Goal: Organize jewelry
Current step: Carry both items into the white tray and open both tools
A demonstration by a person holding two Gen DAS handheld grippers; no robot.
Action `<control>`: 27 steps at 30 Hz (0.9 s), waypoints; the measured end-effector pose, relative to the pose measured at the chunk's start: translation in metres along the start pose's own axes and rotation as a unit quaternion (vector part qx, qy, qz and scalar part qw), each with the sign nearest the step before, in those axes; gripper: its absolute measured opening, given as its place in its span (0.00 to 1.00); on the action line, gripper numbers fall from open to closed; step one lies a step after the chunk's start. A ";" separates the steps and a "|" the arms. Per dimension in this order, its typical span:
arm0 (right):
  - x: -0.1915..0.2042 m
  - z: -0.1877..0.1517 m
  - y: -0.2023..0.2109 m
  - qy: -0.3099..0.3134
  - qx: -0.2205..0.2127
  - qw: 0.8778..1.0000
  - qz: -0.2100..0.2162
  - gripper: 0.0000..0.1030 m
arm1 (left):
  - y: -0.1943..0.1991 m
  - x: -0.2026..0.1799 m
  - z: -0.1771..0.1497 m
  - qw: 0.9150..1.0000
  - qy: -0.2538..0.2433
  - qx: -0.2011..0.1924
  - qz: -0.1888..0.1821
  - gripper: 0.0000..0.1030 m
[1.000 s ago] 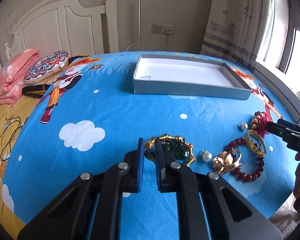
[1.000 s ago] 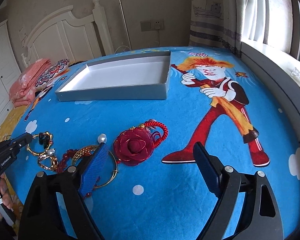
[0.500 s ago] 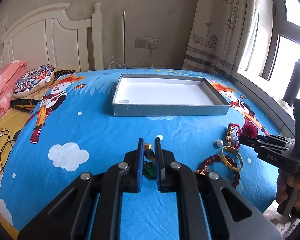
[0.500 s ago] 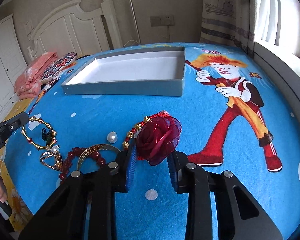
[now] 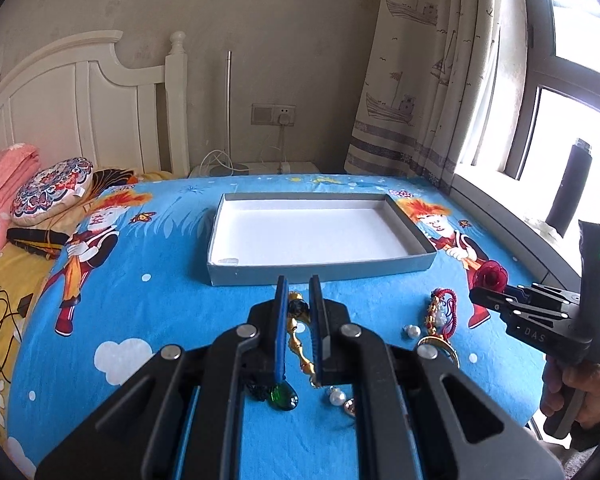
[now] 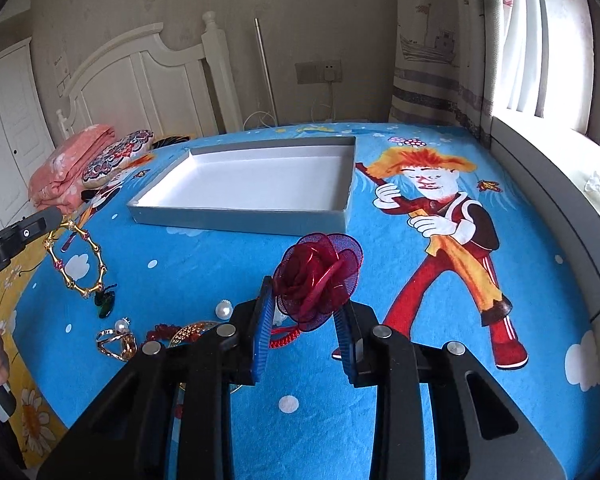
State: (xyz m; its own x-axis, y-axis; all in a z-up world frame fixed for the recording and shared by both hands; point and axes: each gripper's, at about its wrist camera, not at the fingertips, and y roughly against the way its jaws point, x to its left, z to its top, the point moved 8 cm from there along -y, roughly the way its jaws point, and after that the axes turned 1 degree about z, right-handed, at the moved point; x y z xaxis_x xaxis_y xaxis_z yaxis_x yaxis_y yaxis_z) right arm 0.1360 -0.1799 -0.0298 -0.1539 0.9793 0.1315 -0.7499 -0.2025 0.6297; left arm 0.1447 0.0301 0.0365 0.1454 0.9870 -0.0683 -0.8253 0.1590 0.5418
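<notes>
My left gripper [image 5: 299, 292] is shut on a gold link bracelet [image 5: 298, 336], which hangs from it above the bed with a green stone [image 5: 283, 396] dangling; the bracelet also shows in the right wrist view [image 6: 78, 264]. My right gripper [image 6: 305, 300] is shut on a red rose ornament [image 6: 318, 276] with a red cord trailing below, lifted off the bed; it also shows in the left wrist view [image 5: 490, 276]. The empty grey box [image 5: 320, 270] with a white inside lies ahead of both grippers, also in the right wrist view [image 6: 240, 220].
On the blue cartoon bedsheet lie a pearl [image 6: 223, 309], a gold ring piece [image 6: 114, 342], a red bead bracelet [image 6: 162, 330] and a gold bangle [image 6: 196, 330]. A pillow [image 5: 52, 190] and pink blanket [image 5: 0, 192] lie far left. The window ledge [image 6: 560, 184] runs on the right.
Both grippers have risen and moved toward the box. The right gripper closed on the rose and lifted it; the left lifted the gold bracelet off the sheet.
</notes>
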 end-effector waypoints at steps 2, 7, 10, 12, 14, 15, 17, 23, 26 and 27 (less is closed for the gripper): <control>0.001 0.002 -0.003 0.000 0.002 1.000 0.001 0.28 | -0.005 0.001 0.004 1.000 0.001 0.000 -0.002 0.10; 0.004 0.015 -0.012 0.001 0.000 1.000 0.003 0.28 | -0.024 0.001 0.018 1.000 0.006 0.000 -0.004 0.10; 0.003 0.027 -0.018 0.000 -0.003 1.000 0.001 0.28 | -0.034 0.002 0.029 1.000 0.009 -0.005 -0.004 0.10; 0.003 0.037 -0.023 -0.005 -0.005 1.000 -0.001 0.28 | -0.041 0.003 0.036 1.000 0.011 -0.007 -0.003 0.10; 0.003 0.046 -0.029 -0.010 -0.007 1.000 -0.004 0.29 | -0.047 0.004 0.044 1.000 0.014 -0.010 -0.003 0.10; 0.003 0.050 -0.033 -0.014 -0.006 1.000 -0.005 0.29 | -0.049 0.004 0.047 1.000 0.015 -0.010 -0.003 0.10; 0.004 0.058 -0.041 -0.018 -0.005 1.000 -0.008 0.29 | -0.057 0.006 0.053 1.000 0.019 -0.010 -0.001 0.10; 0.003 0.088 -0.053 -0.028 -0.025 0.998 -0.053 0.29 | -0.085 0.012 0.068 0.999 0.037 -0.002 0.029 0.10; 0.004 0.100 -0.059 -0.029 -0.030 0.997 -0.067 0.28 | -0.099 0.012 0.072 0.998 0.042 0.004 0.041 0.10; 0.004 0.103 -0.062 -0.031 -0.032 0.996 -0.073 0.28 | -0.103 0.013 0.072 0.998 0.044 0.005 0.044 0.10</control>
State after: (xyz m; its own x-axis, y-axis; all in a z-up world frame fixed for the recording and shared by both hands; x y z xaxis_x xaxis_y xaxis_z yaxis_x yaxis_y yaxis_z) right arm 0.2476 -0.1634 0.0104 -0.0017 0.9958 0.0915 -0.8016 -0.0560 0.5953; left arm 0.2714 0.0245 0.0403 0.0232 0.9954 -0.0924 -0.8274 0.0710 0.5572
